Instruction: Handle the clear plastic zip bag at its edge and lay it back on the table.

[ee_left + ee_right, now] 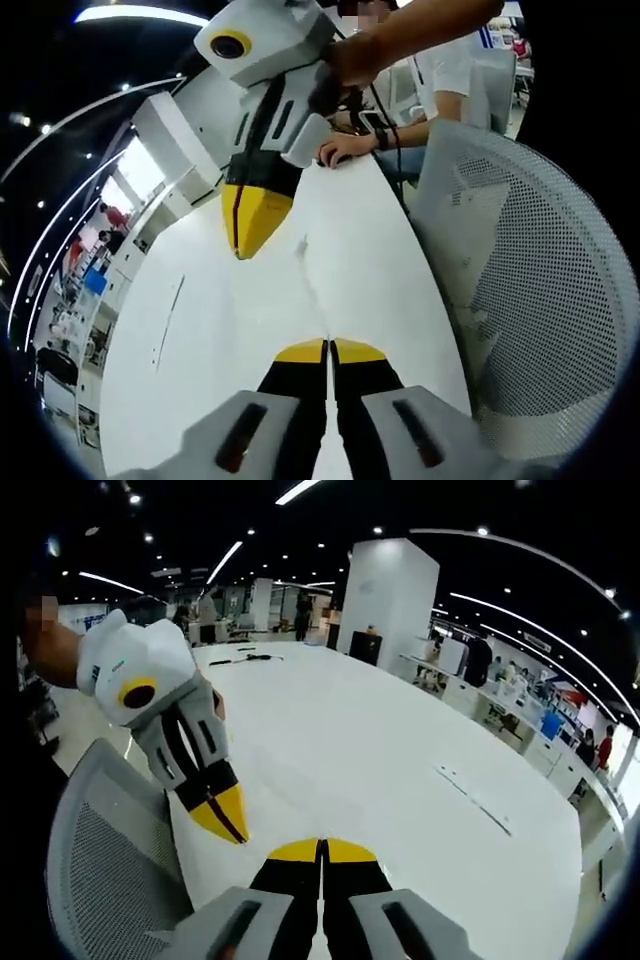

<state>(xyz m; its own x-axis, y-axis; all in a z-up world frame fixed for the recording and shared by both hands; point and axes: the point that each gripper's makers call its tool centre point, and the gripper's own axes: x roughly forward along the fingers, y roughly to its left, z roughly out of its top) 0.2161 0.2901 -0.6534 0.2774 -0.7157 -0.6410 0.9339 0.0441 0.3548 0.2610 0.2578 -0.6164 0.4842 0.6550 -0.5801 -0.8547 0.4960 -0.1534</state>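
My left gripper (328, 350) rises from the bottom of the left gripper view with its yellow-tipped jaws pressed together. A faint thin line (312, 285) runs forward from its tips over the white table (210, 330). It looks like the clear plastic zip bag seen edge-on and pinched at its edge. My right gripper (245, 235) hangs above the table further on, jaws together with nothing seen between them. In the right gripper view, the right gripper (322, 848) is at the bottom and the left gripper (232, 825) is beside it on the left. The bag cannot be made out there.
A grey mesh office chair (530, 280) (100, 860) stands close beside the table edge. At the far end of the table a seated person rests a hand (345, 150). The long white table (400, 740) stretches away, with a cable slot (475, 798) at the right.
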